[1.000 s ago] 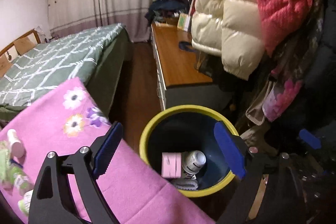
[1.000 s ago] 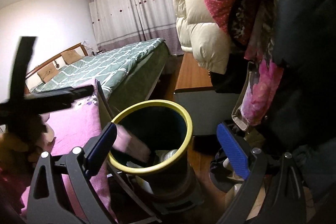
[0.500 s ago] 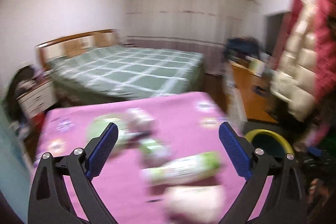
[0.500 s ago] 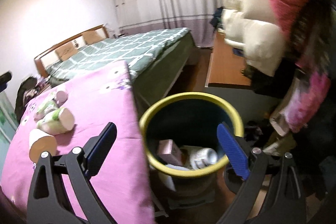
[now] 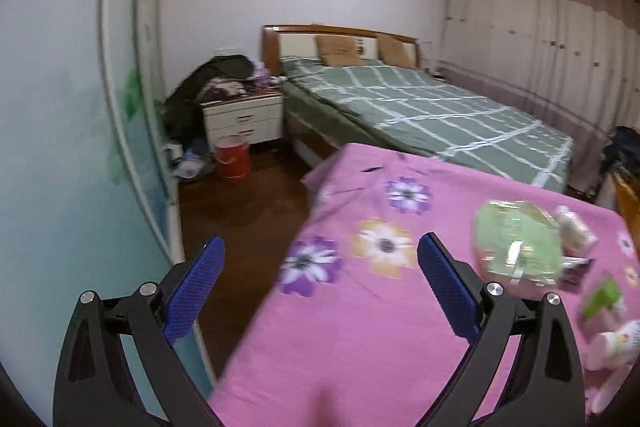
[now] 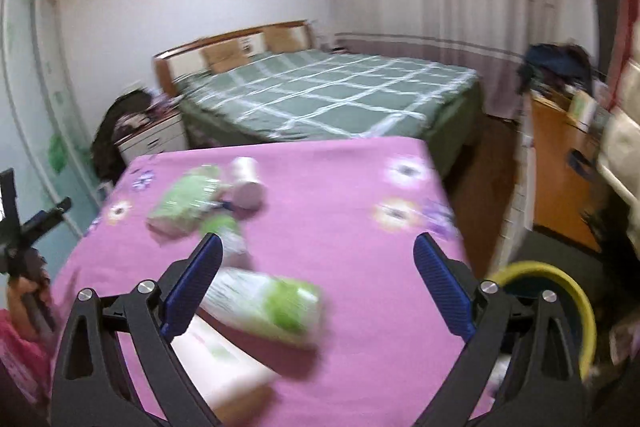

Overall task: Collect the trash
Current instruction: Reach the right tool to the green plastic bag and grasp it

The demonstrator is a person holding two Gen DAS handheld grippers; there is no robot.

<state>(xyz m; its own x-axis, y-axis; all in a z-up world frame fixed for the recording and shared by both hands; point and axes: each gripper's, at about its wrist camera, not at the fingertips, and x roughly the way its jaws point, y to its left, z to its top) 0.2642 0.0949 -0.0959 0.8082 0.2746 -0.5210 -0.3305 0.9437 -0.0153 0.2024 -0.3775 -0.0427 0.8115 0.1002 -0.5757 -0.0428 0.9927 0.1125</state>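
Observation:
Trash lies on a pink flowered tablecloth [image 6: 352, 203]: a green-and-white bottle [image 6: 264, 307] on its side, a pale box [image 6: 216, 359] in front of it, a green packet [image 6: 184, 199] and a pale cup [image 6: 248, 183]. My right gripper [image 6: 318, 287] is open and empty above the bottle. A yellow-rimmed bin [image 6: 560, 287] stands at the right. My left gripper [image 5: 320, 283] is open and empty over the cloth's [image 5: 360, 327] left edge; the green packet [image 5: 516, 243] lies to its right.
A green checked bed [image 5: 420, 107] stands behind the table. A white nightstand [image 5: 244, 119] piled with clothes and a red bucket [image 5: 232, 157] stand by the left wall. A wooden desk [image 6: 560, 155] is at the right. Wood floor lies left of the table.
Both grippers swung left, away from the bin, and now face the table. The pink box that dropped from the left gripper lay in the bin. Both views are motion-blurred.

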